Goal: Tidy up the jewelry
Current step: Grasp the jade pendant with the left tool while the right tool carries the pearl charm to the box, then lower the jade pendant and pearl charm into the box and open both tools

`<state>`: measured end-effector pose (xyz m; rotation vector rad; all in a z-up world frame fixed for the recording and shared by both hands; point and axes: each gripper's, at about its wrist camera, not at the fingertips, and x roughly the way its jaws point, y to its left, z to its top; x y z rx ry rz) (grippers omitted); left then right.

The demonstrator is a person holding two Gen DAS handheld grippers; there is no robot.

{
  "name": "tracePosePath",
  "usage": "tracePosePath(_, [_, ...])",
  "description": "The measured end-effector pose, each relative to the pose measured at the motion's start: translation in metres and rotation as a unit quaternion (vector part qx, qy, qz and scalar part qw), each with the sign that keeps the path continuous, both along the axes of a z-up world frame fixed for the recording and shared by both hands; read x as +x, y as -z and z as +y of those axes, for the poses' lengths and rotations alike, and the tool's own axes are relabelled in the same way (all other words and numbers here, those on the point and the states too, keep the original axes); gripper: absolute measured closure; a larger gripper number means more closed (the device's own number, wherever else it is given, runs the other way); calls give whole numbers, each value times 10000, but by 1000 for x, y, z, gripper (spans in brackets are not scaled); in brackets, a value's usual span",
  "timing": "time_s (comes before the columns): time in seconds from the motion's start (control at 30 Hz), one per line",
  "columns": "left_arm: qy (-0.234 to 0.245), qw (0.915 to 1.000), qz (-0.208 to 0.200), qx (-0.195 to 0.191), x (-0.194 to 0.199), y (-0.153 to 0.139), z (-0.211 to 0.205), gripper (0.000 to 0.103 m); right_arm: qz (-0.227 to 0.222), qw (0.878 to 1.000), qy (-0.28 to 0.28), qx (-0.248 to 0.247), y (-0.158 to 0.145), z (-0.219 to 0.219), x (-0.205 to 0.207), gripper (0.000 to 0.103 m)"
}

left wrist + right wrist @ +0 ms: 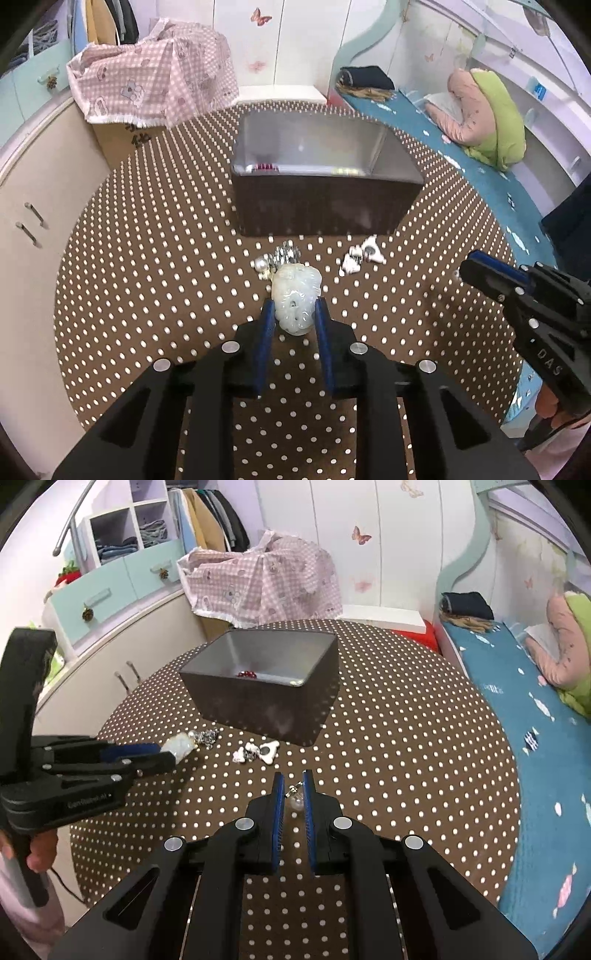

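The left gripper [294,308] clamps a pale jade pendant [295,295] (carved, whitish) between its 2 blue pads. The right gripper [294,781] is closed on a small pearl earring [296,800]. Both hang over the dotted tablecloth [406,757], near the dark box [266,698].

A pale white-green carved pendant [295,299] lies on a brown, white-dotted tablecloth [166,258] near a dark grey-lined box [325,173].

Bright, even indoor light; soft shadows under the box [266,698]. Strong fisheye bending and dark vignette at corners; slight blur throughout.
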<state>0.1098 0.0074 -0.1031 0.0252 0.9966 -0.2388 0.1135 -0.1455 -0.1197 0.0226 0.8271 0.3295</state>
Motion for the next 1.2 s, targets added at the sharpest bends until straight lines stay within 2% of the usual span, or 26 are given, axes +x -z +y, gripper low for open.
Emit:
tracePosePath(0.33, [32,9995,-315,-84,9,-28,0,83,-294,9995,-62,-73,-27,9,15,92])
tracePosePath(0.73, [217,9961,-846,-84,36,-70,-13,83,-540,9983,-106,178,-55,28,57,92])
tracePosePath(0.9, [204,9958,-892,-40,53,-72,-14,83,-531,9981,-132,295,-58,34,77,92])
tracePosePath(1.2, [160,9971,-739,-85,83,-61,-8,82,-438,9981,-211,386,-52,44,99,92])
